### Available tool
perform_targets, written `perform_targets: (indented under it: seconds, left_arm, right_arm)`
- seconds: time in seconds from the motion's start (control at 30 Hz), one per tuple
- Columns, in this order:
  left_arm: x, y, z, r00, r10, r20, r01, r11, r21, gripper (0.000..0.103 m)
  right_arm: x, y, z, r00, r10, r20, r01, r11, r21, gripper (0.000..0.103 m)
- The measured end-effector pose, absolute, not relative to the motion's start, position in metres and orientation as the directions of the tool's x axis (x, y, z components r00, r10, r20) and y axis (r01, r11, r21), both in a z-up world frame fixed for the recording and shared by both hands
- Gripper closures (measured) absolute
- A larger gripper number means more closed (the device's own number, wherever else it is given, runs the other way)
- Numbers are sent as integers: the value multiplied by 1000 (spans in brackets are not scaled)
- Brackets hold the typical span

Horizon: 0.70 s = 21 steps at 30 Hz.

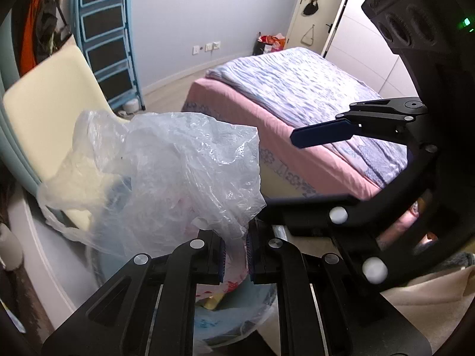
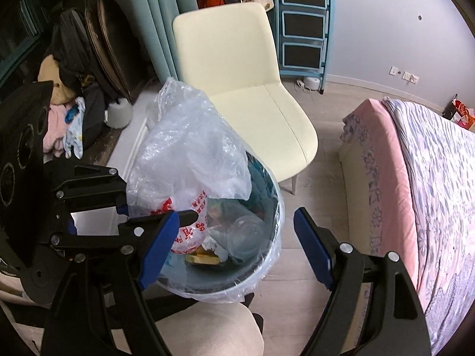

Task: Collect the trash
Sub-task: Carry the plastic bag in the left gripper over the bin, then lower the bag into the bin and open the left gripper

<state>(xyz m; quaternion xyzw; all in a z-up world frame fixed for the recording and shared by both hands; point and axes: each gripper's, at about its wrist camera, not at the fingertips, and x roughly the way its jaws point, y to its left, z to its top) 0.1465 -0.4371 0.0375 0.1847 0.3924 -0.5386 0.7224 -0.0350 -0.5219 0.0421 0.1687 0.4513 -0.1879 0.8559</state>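
Trash, gathered in a thin, crinkled, translucent plastic bag (image 1: 166, 172) lining a round pale-blue bin (image 1: 237, 305), was seen first from the left wrist. The left gripper (image 1: 236, 259) was clamped tight on a pinch of the bag's edge, the film bunched between its blue pads and billowing up loosely above them. The bag was judged light, limp and slippery, likely to tear if pulled by a single thin layer; a gathered fold, as held, was judged the safer hold. The right gripper (image 1: 299, 175) was seen to the right, one blue pad standing free in front of a pink-sheeted bed with a lilac patterned quilt (image 1: 311, 95).

From the right wrist, the right gripper (image 2: 237, 243) was seen with its fingers wide apart and nothing between them, poised over the bin (image 2: 267, 255). The bag (image 2: 190, 148) was raised on the left side of the bin, where the left gripper (image 2: 126, 204) pinched it, while the rim opposite remained draped over the bin's edge. Scraps and a clear plastic cup (image 2: 243, 234) lay inside. The free rim on the near right side was judged the place for a second hold. A cream upholstered chair (image 2: 237, 71) stood just behind.
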Motion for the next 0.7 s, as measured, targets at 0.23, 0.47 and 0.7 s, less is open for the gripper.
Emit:
perform_targets:
  seconds: [0.23, 0.47, 0.7]
  left_arm:
    - [147, -436, 13, 71, -599, -798, 910, 367, -194, 93]
    - [151, -427, -8, 57, -558, -828, 885, 412, -217, 93]
    - [163, -420, -46, 63, -416, -907, 841, 511, -176, 58]
  right_arm:
    - [-30, -518, 18, 481, -138, -866, 467, 876, 120, 27]
    - [-27, -518, -5, 438, -134, -889, 497, 860, 115, 27]
    - [-15, -517, -24, 454, -126, -882, 497, 857, 133, 27]
